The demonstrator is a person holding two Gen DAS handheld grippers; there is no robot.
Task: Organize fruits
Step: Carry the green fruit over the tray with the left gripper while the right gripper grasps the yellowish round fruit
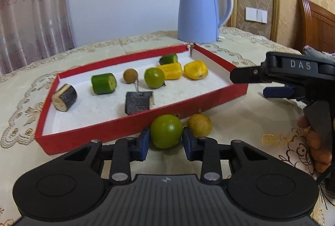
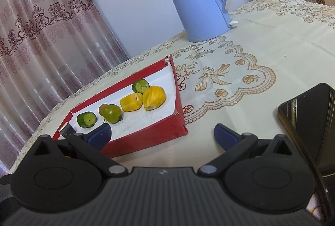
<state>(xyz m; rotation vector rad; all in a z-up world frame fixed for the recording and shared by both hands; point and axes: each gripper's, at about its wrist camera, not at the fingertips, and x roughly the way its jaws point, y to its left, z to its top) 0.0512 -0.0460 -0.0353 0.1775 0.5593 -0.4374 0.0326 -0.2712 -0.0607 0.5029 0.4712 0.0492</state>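
Note:
On the cloth just in front of the red tray lies a round green fruit. My left gripper is shut on it, a blue pad against each side. A tan longan rests right beside it, outside the jaws. The tray holds two cucumber pieces, a brown longan, another green fruit, two yellow pieces and two dark-skinned pieces. My right gripper stands open and empty over the tray's near right corner.
A blue kettle stands behind the tray on the embroidered tablecloth. A dark phone lies at the right in the right wrist view. A hand holds the right gripper at the left wrist view's right edge.

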